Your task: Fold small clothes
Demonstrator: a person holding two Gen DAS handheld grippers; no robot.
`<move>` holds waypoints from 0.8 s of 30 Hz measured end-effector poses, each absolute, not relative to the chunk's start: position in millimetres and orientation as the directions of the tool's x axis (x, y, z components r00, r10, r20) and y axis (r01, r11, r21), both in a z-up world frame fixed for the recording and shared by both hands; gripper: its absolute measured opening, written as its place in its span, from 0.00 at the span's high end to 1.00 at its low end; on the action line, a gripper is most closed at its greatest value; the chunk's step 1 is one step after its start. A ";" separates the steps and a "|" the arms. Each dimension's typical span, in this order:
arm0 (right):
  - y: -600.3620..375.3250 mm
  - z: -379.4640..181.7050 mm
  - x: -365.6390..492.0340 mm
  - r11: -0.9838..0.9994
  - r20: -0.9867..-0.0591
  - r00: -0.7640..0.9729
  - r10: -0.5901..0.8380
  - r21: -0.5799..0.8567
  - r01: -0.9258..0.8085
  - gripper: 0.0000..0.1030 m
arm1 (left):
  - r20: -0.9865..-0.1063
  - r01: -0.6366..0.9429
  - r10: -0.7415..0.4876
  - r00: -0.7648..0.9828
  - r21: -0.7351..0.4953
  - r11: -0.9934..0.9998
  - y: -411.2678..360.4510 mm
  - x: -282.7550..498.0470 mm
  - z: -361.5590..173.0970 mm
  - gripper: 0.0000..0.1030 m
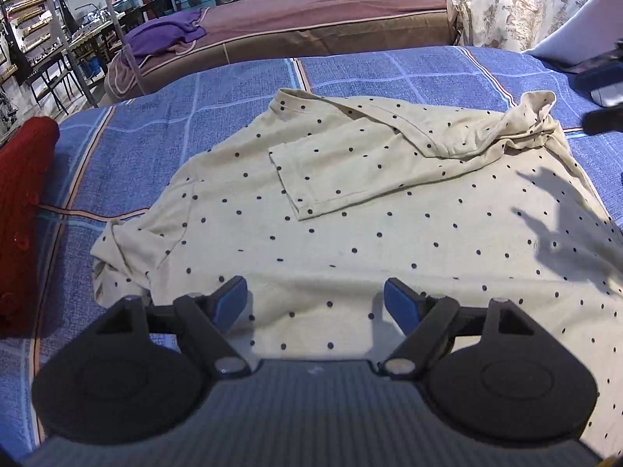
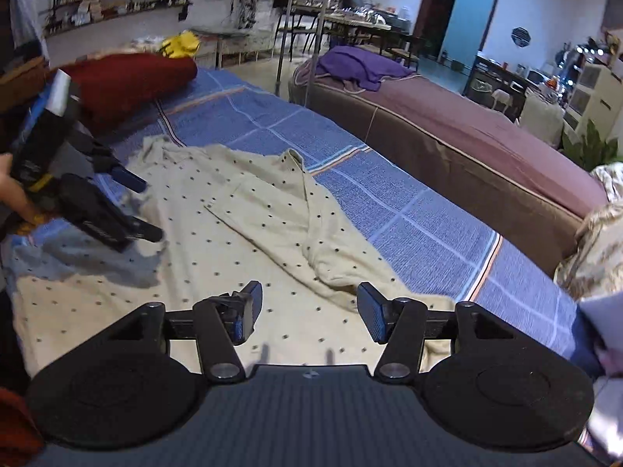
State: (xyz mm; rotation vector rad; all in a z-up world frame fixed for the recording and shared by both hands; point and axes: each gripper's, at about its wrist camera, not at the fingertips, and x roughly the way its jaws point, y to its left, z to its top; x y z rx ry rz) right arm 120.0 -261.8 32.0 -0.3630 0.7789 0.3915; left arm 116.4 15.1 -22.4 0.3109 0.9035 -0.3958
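A cream T-shirt with dark polka dots (image 1: 389, 210) lies spread on the blue checked bedsheet (image 1: 155, 136). One sleeve is folded in over the body and the fabric is bunched at the far right. My left gripper (image 1: 314, 303) is open and empty, low over the shirt's near edge. My right gripper (image 2: 308, 309) is open and empty, just above the shirt (image 2: 241, 225) near the bunched side. The left gripper shows in the right wrist view (image 2: 134, 202), hovering over the shirt's other side. Part of the right gripper shows blurred at the right edge of the left wrist view (image 1: 601, 93).
A red knitted garment (image 1: 23, 210) lies on the bed at the left, also in the right wrist view (image 2: 128, 78). A second bed with a maroon cover (image 2: 486, 132) and a purple cloth (image 2: 358, 64) stands beyond. A floral quilt (image 1: 518, 4) lies at the far right.
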 end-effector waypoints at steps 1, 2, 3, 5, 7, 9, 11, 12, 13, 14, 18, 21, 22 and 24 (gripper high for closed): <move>-259.5 21.3 136.8 0.843 -0.751 0.633 0.189 -0.206 -0.496 0.22 | -0.808 0.454 -0.203 0.553 0.087 0.887 18.4 117.3 -21.0 0.24; -256.1 10.1 151.2 0.814 -0.766 0.619 0.176 -0.241 -0.529 0.30 | -0.810 0.451 -0.207 0.548 0.078 0.889 21.0 119.1 -19.8 0.23; -253.8 0.3 162.0 0.788 -0.778 0.605 0.170 -0.261 -0.558 0.34 | -0.814 0.450 -0.214 0.541 0.065 0.890 23.3 122.3 -18.2 0.22; -248.1 -18.7 180.1 0.737 -0.807 0.567 0.164 -0.282 -0.614 0.38 | -0.824 0.441 -0.224 0.521 0.034 0.897 25.6 131.3 -14.5 0.22; -242.2 -33.7 190.9 0.691 -0.838 0.524 0.151 -0.290 -0.663 0.43 | -0.830 0.423 -0.256 0.495 -0.027 0.906 24.9 144.4 -8.0 0.22; -239.6 -44.2 197.1 0.663 -0.841 0.531 0.106 -0.338 -0.668 0.75 | -0.825 0.421 -0.294 0.483 -0.075 0.904 19.1 156.6 0.2 0.22; -247.7 -40.8 207.4 0.704 -0.846 0.524 0.100 -0.312 -0.638 0.96 | -0.811 0.452 -0.311 0.495 -0.065 0.889 6.4 168.9 9.6 0.21; -256.7 -34.3 213.6 0.740 -0.842 0.525 0.121 -0.276 -0.613 0.96 | -0.803 0.465 -0.306 0.511 -0.041 0.884 0.8 173.6 13.3 0.17; -267.6 -26.5 219.4 0.779 -0.826 0.547 0.139 -0.250 -0.576 0.96 | -0.790 0.474 -0.294 0.538 -0.005 0.880 -6.3 178.9 16.3 0.11; -279.3 -19.7 226.2 0.817 -0.808 0.575 0.130 -0.241 -0.524 0.97 | -0.778 0.477 -0.283 0.561 0.024 0.879 -11.0 183.3 17.4 0.09; -343.9 -6.9 260.3 0.949 -0.762 0.646 -0.037 -0.230 -0.216 0.98 | -0.780 0.472 -0.262 0.569 0.048 0.880 -25.3 205.6 7.8 0.08; -379.8 -17.9 279.8 0.973 -0.767 0.627 -0.136 -0.221 -0.060 1.00 | -0.797 0.443 -0.236 0.556 0.043 0.896 -28.6 218.2 -7.5 0.08; -384.7 -23.1 282.3 0.976 -0.772 0.622 -0.134 -0.211 -0.053 1.00 | -0.803 0.436 -0.218 0.554 0.057 0.898 -29.3 221.6 -14.4 0.08; -386.7 -27.7 279.4 0.981 -0.773 0.621 -0.129 -0.190 -0.033 0.90 | -0.805 0.429 -0.184 0.564 0.094 0.899 -29.1 225.5 -23.7 0.08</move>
